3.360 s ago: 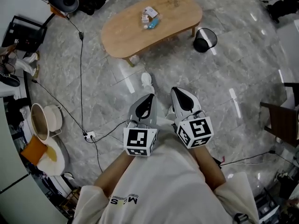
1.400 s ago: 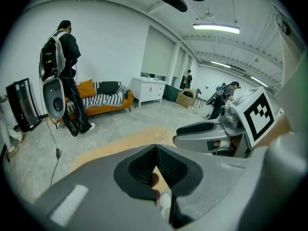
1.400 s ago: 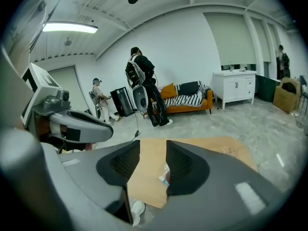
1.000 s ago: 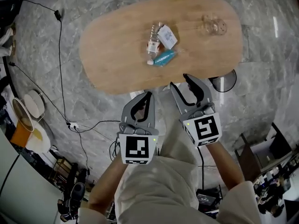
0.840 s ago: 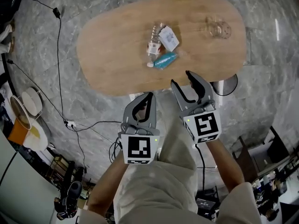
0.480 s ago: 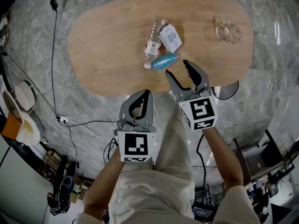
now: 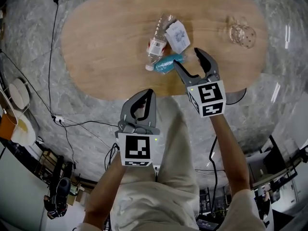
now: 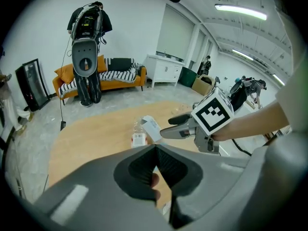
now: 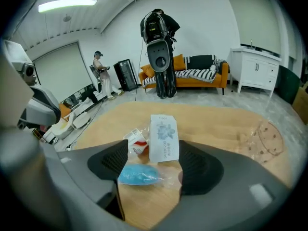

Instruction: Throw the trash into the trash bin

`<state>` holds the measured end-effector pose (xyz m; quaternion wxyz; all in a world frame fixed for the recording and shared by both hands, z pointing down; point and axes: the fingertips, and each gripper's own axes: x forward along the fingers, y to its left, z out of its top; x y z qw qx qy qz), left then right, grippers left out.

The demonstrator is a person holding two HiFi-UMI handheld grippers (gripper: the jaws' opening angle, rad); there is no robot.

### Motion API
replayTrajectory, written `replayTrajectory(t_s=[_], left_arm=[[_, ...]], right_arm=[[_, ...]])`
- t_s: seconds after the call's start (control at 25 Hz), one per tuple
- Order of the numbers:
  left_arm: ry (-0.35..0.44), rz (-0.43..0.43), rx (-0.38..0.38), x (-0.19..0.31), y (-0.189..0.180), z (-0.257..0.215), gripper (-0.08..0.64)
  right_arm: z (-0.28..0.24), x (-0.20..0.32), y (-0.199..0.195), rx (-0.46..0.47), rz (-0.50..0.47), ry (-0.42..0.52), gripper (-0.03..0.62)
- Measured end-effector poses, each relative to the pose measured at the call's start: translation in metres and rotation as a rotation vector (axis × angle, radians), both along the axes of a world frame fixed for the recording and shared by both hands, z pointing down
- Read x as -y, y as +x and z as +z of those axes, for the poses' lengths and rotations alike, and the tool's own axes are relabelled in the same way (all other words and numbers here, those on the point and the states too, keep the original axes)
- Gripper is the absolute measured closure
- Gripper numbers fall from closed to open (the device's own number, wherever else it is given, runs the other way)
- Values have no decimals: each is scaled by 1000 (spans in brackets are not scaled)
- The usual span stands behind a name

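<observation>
Downward both hands had come since a second before. My right gripper (image 7: 187, 59) hung over the table (image 7: 106, 47), jaws just opened wide, framing the blue packet (image 7: 167, 63) that lay beside the bottle (image 7: 156, 42) and white packet (image 7: 178, 35). My left gripper (image 7: 148, 92) hovered at the table's near edge, jaws pressed together, empty.

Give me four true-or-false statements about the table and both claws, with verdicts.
1. The bottle lies on its side on the table. True.
2. The right claw grips the blue packet. False: its jaws stand apart, having just been opening, and the packet lies on the table with nothing pressing on it.
3. The left claw is shut with nothing in it. True.
4. The white packet is already in the trash bin. False: it is on the table, against the bottle.
</observation>
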<state>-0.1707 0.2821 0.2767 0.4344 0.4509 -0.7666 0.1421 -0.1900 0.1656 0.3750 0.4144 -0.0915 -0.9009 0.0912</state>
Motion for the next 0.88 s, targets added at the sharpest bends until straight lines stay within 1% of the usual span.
replayTrajectory(t_s=[0.04,0.12,0.2,0.32,0.44,0.56,0.72,0.84,0.88], left_arm=[[6,1,-5,3,0,1,560],[16,8,-9,8,0,4,560],[23,4,-20,11,3,7,560],[35,-6,-49,14,7,12,560],[37,20,-37,19,12,15,560],[42,3,-41,18,14,16,560],[50,4,-33,14,16,14,560],[52,19,-30,8,18,15,560],[53,23,-28,5,19,15,560]], right_arm=[[6,2,-3,-4,-8,-1,245],[16,7,-9,-8,-23,5,234],[25,10,-11,-19,-41,16,205],[42,8,-13,-37,-66,7,138],[53,11,-12,-48,-76,8,101],[60,9,-7,-63,-90,-8,105],[73,11,-13,-82,-87,-46,146],[84,9,-14,-96,-110,-33,163],[86,10,-14,-96,-116,-17,217]])
